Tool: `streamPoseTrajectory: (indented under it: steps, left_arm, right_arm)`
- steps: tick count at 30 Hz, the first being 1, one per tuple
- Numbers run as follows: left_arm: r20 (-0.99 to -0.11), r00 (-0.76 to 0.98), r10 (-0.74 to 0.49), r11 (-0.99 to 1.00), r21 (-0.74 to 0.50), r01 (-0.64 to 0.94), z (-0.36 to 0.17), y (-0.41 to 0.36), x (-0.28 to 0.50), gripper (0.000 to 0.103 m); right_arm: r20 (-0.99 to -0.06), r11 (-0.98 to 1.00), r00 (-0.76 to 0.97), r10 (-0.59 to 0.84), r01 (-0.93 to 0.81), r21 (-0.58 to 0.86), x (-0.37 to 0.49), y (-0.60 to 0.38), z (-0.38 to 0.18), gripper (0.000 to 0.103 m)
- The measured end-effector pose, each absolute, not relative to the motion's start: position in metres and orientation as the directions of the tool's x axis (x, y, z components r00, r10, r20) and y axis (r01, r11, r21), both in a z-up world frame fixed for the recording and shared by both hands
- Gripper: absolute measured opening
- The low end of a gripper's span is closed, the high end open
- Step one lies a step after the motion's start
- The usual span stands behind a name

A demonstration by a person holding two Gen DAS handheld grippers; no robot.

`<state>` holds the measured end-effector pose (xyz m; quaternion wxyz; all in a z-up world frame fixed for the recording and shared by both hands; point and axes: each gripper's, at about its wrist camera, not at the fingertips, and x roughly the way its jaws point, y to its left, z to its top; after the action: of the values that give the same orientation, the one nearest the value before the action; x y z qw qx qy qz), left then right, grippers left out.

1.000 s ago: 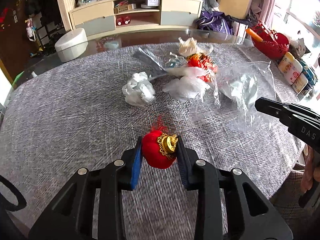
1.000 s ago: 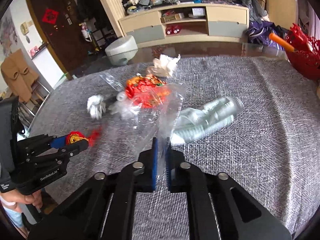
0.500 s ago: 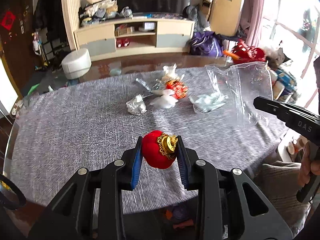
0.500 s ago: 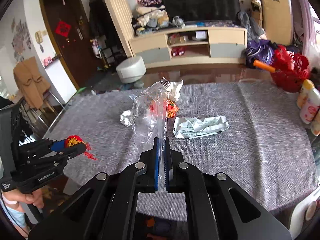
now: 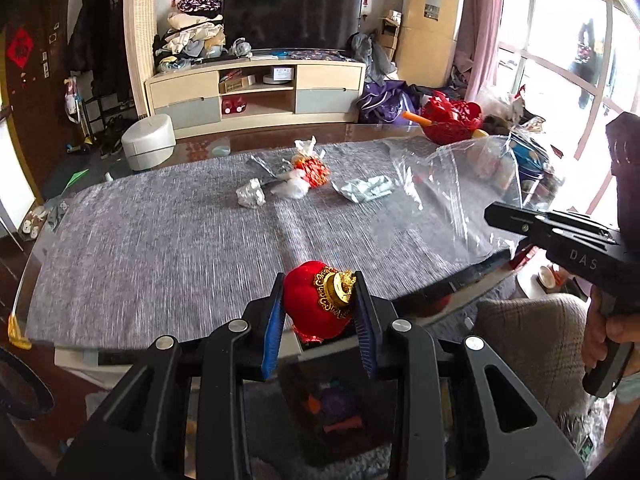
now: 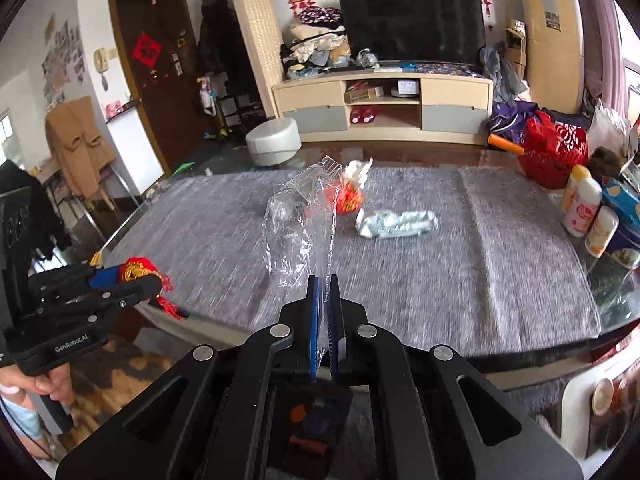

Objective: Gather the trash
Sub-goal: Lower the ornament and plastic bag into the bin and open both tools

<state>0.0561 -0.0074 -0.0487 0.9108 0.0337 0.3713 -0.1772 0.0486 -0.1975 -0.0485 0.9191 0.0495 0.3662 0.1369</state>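
Lantern ornament [image 5: 320,300], gold cap rightward, clamped in left hand-held gripper [image 5: 320,316]; right [image 6: 324,312] pinches upright bag [image 6: 300,224].

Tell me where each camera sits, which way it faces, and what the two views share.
Left wrist: on the left gripper, facing across the grey table to the TV; it clamps a red ornament; the person's hand shows.
Right wrist: on the right gripper, same heading, pinching a clear plastic bag.
Shared: table, crumpled trash, each other's gripper.
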Motion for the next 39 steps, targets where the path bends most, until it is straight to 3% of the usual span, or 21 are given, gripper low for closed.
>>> streamPoseTrajectory:
  steps: [8, 23, 39]
  left_arm:
    - [-0.735, 0.606, -0.304, 0.934, -0.104, 0.343, -0.089, -0.001, 0.011, 0.030]
    - [-0.872, 0.388, -0.297, 0.931, -0.174, 0.322, -0.206, -0.012, -0.003, 0.030]
    - [-0.945, 0.202, -0.256, 0.940, -0.195, 0.280, -0.285, -0.018, 0.029, 0.030]
  right_arm:
    - [-0.731, 0.950, 0.610, 0.306, -0.248, 0.191, 0.003, -0.189, -0.085, 0.006]
    - [-0.889, 0.958, 0.367, 0.275, -0.180, 0.222, -0.004, -0.164, -0.210, 0.006]
    - [-0.932, 0.971, 0.275, 0.237, -0.096, 0.219, 0.037, -0.149, -0.274, 0.006]
